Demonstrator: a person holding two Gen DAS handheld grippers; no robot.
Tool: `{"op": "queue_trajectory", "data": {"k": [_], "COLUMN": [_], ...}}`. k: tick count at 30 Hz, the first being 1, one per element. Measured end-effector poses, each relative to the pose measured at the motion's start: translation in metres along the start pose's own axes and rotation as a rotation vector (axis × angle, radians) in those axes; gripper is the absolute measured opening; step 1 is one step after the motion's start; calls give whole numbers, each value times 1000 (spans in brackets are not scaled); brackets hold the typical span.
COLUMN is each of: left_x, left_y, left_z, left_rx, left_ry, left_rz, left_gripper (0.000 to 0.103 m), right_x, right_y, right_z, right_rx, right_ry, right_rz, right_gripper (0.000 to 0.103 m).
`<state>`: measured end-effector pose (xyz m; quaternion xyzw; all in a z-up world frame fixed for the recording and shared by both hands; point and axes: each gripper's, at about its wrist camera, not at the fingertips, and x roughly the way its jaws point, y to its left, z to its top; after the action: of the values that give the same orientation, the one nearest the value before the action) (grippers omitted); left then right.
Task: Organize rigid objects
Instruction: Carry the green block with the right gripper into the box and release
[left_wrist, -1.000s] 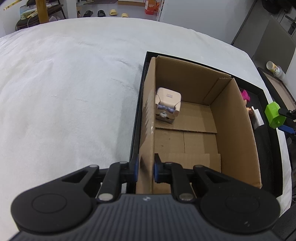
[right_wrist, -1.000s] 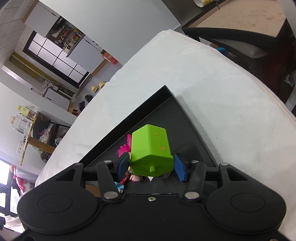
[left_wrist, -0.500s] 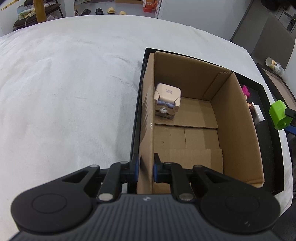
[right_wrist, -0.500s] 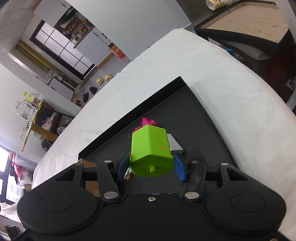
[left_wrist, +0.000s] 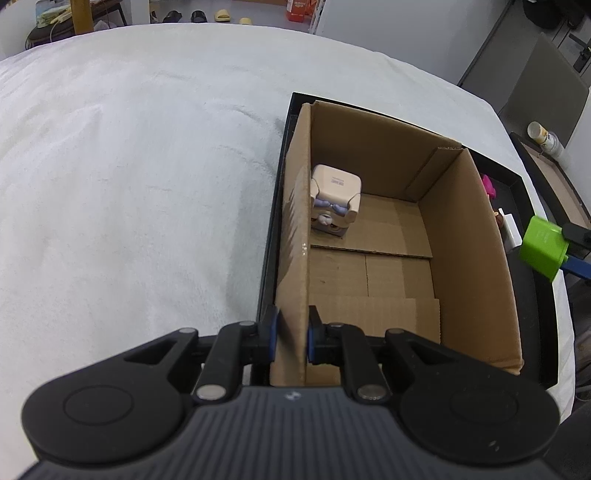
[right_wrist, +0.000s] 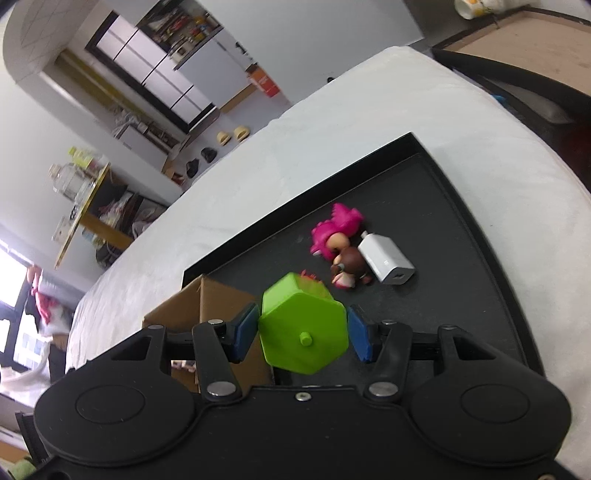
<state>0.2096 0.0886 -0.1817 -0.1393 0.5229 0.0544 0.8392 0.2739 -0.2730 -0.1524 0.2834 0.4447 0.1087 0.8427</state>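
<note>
My left gripper (left_wrist: 290, 338) is shut on the near left wall of an open cardboard box (left_wrist: 476, 258) that stands in a black tray (left_wrist: 532, 325). A cream cube figure (left_wrist: 334, 199) stands inside the box at its far left. My right gripper (right_wrist: 303, 334) is shut on a green hexagonal block (right_wrist: 303, 338), held above the tray (right_wrist: 461, 295) beside the box (right_wrist: 221, 295); the block also shows in the left wrist view (left_wrist: 541, 247) to the right of the box.
On the tray lie a pink-haired figure (right_wrist: 334, 230), a brown-haired figure (right_wrist: 349, 267) and a white charger (right_wrist: 386, 264). The tray rests on a white cloth-covered table (left_wrist: 129, 184). A side table with a cup (left_wrist: 543, 134) stands off to the right.
My right gripper has lifted and tilted with the green block, moving back toward the box; the figures and charger have come into view. The left gripper keeps its hold on the box wall.
</note>
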Motion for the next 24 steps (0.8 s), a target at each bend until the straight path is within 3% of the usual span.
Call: {"op": "queue_trajectory", "data": {"k": [13,24], "left_x": [0,2], "left_y": [7,12], "left_z": [-2,-3], "left_rx": [-12,-12], "left_ry": [-4,-12], "left_rz": [-36,-78], "left_gripper": [15,17], "right_x": [3,20], "right_y": [63,120], "right_z": [-12,-15], "right_rx": [-90,-195], "right_ry": [34,53], "right_rz": [93,112], "right_gripper": [52,52]}}
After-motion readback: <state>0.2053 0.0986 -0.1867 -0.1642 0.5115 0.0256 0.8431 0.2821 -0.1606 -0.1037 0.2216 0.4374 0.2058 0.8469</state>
